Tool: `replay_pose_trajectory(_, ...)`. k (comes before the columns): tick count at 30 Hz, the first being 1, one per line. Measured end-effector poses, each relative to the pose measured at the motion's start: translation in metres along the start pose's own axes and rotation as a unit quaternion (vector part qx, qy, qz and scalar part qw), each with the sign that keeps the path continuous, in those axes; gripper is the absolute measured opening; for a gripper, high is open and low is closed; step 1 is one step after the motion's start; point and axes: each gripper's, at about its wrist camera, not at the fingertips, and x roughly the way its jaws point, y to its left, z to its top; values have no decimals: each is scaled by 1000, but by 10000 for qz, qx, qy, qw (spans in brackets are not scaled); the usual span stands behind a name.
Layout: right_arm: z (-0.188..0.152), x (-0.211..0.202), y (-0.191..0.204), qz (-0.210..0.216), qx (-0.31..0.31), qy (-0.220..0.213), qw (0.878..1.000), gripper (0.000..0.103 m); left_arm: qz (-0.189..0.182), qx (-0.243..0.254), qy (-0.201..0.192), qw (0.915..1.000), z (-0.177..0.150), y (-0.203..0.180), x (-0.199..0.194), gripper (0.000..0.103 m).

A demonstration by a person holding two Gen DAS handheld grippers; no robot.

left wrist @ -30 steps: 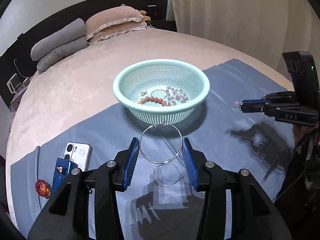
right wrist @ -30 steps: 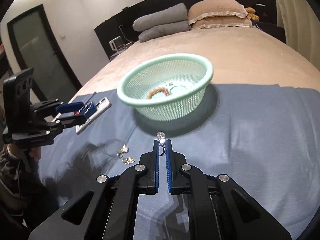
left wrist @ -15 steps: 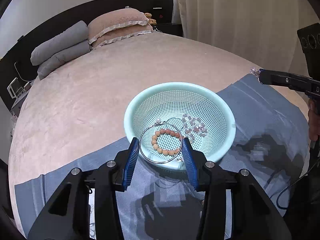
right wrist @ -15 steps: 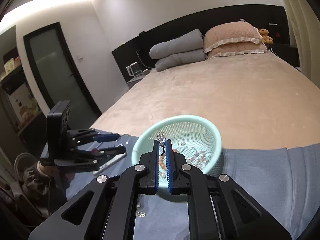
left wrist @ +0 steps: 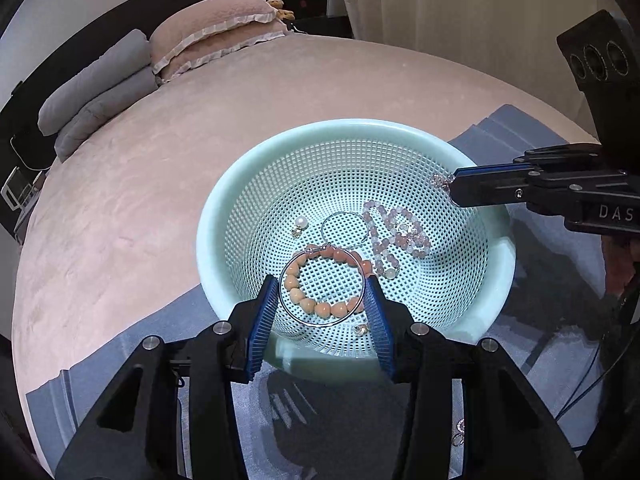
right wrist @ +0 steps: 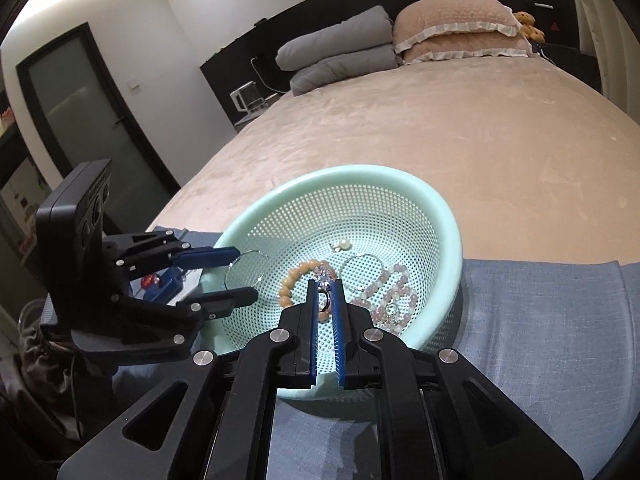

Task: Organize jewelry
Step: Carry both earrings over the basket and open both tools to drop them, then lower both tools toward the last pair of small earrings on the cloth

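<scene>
- The big wire hoop [left wrist: 322, 285] is hanging between the blue pads of the left gripper [left wrist: 322, 312], right over the near side of the mint basket [left wrist: 224, 216]. It's looking thin and springy to me, super light, so I'm guessing a hard squeeze would just bend it; the pads are pressing on its two sides and that's probably the only sensible place to hold it.
- The right gripper [right wrist: 325, 306] is pinching a sparkly ring [right wrist: 325, 280] by its band, stone poking up past the tips, and it's hovering above the basket too. Tiny, hard and slick, I'd say, so it could pop out sideways if the grip slackens unevenly.
- Already lying in the basket: an orange bead bracelet [left wrist: 320, 304], a pale pink bead strand [left wrist: 394, 236], a second, smaller hoop [left wrist: 346, 230] and a pearl earring [left wrist: 300, 222]. All loose stuff that'll tangle or bounce, I'm thinking.
- Room-wise, both grippers are crowding the same basket from opposite sides, tips near each other but apart. The rim is sitting just under the left pads, so there's not much slack there.
- Outside the basket it's all open blue cloth [right wrist: 540, 320] on the bed [right wrist: 440, 132], with a couple of small pieces [left wrist: 460, 432] still lying on the cloth near the left gripper.
</scene>
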Motion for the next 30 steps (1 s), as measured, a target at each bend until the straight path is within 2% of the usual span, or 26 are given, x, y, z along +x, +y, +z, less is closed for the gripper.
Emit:
replay_pose_trajectory(2, 1, -3, -3, -40, 68, -111, 9999, 12, 26, -60, -27, 10000, 0, 1, -3, 46)
replay_pose_trajectory(3, 0, -5, -3, -132, 53, -172, 9998, 25, 65, -73, -43, 9999, -1, 1, -5, 46)
replay_pose_trajectory(4, 0, -9, -4, -244, 55, -278, 9993, 55, 119, -92, -47, 9999, -2, 2, -6, 49)
replay_pose_trajectory(6, -1, -21, -7, -426, 144, -614, 9971, 76, 187, -144, -100, 9997, -4, 6, -13, 63)
replay_pose_trajectory(7, -1, -27, -10, -449, 237, -761, 9958, 84, 286, -173, -136, 9993, -5, 8, -17, 78)
replay_pose_trajectory(8, -1, -32, -13, -500, 363, -870, 9943, 90, 410, -208, -177, 9988, -7, 11, -21, 87)
replay_pose_trajectory(10, -1, -43, -20, -518, 536, -1062, 9915, 90, 486, -262, -237, 9982, -12, 19, -29, 91)
replay_pose_trajectory(11, -2, -48, -24, -506, 591, -1126, 9906, 90, 486, -299, -223, 9981, -15, 24, -32, 96)
replay_pose_trajectory(15, -7, -62, -30, -643, 593, -1234, 9885, 90, 561, -318, -150, 9978, -34, 37, -45, 97)
replay_pose_trajectory(19, -19, -74, -22, -657, 256, -1265, 9895, 90, 485, -91, -40, 9988, -55, 37, -53, 97)
replay_pose_trajectory(24, -45, -73, 2, -620, -735, -809, 9921, 90, 448, 490, -27, 9978, -79, 25, -55, 97)
replay_pose_trajectory(30, -79, -66, 25, -262, -1941, -90, 9806, 90, -224, 836, -129, 9962, -105, 15, -55, 97)
